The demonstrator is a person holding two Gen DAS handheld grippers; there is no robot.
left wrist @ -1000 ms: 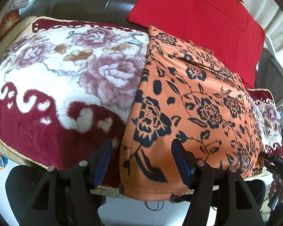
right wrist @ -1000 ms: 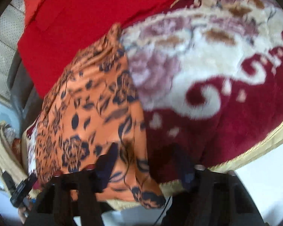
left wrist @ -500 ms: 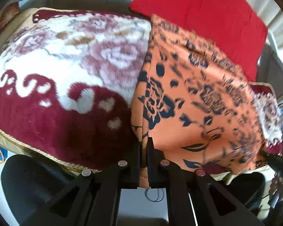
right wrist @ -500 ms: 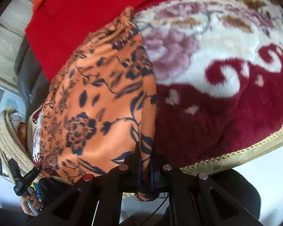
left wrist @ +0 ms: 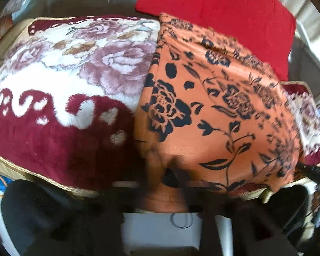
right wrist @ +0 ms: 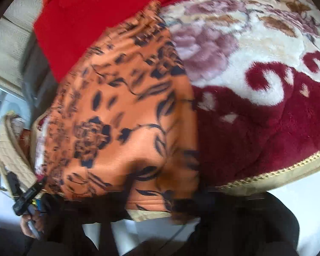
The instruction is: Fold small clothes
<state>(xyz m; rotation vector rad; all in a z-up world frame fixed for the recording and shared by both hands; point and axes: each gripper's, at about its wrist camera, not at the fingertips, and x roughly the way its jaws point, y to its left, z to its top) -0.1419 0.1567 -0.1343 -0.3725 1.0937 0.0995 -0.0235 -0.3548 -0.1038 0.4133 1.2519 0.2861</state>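
Left wrist view, left to right: plush blanket (left wrist: 59,89), deep pile, maroon border with cream scrolls and mauve roses, gold corded hem along its near edge; bare pile lies open to the left of the garment. Orange garment (left wrist: 202,111), smooth thin cloth printed with black flowers, lies flat on the blanket's right part, its left edge straight, its near hem hanging over the blanket edge. Red cloth (left wrist: 224,10), plain, lies beyond, touching the garment's far end. Left gripper (left wrist: 170,183), blurred and dark, closed on the near hem.

Right wrist view, left to right: red cloth (right wrist: 91,15); orange garment (right wrist: 128,117); blanket (right wrist: 266,111), wide open pile to the right. Right gripper (right wrist: 181,192), blurred, clamped shut on the garment's near corner, cloth bunched there.
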